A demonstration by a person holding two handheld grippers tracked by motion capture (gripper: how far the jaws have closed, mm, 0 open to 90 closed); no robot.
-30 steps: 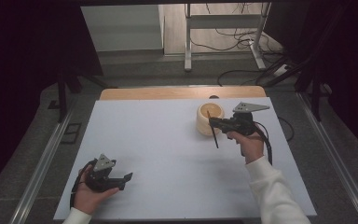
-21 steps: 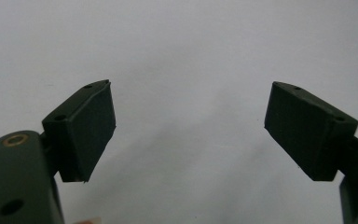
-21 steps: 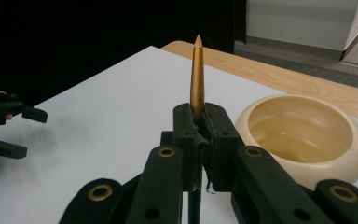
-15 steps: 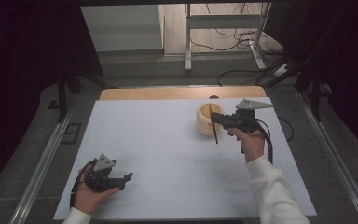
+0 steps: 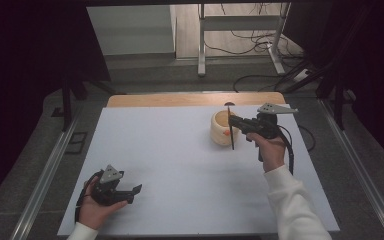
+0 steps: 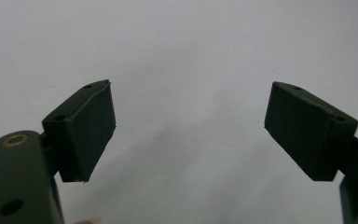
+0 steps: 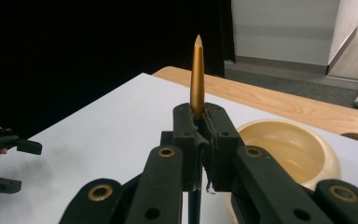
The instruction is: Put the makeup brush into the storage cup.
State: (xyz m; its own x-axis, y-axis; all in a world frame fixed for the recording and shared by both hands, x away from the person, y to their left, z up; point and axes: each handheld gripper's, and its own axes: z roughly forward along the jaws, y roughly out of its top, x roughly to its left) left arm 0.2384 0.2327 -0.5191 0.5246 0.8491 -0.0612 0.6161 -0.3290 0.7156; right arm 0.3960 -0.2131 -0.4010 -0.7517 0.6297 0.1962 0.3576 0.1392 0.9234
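Right tool (image 5: 231, 123) clamps the upright pen (image 7: 196, 77) beside the bowl (image 5: 220, 127).

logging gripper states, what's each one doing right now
Left gripper: open, holding nothing, above the white table.
Right gripper: shut on a thin golden pointed utensil, beside the cream bowl.

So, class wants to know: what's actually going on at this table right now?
A person works at a white table with a claw in each hand. The right claw is shut on a slim gold pointed stick, held upright next to a cream bowl. The bowl looks empty inside. The left claw rests near the table's front left, its jaws wide apart with nothing between them.
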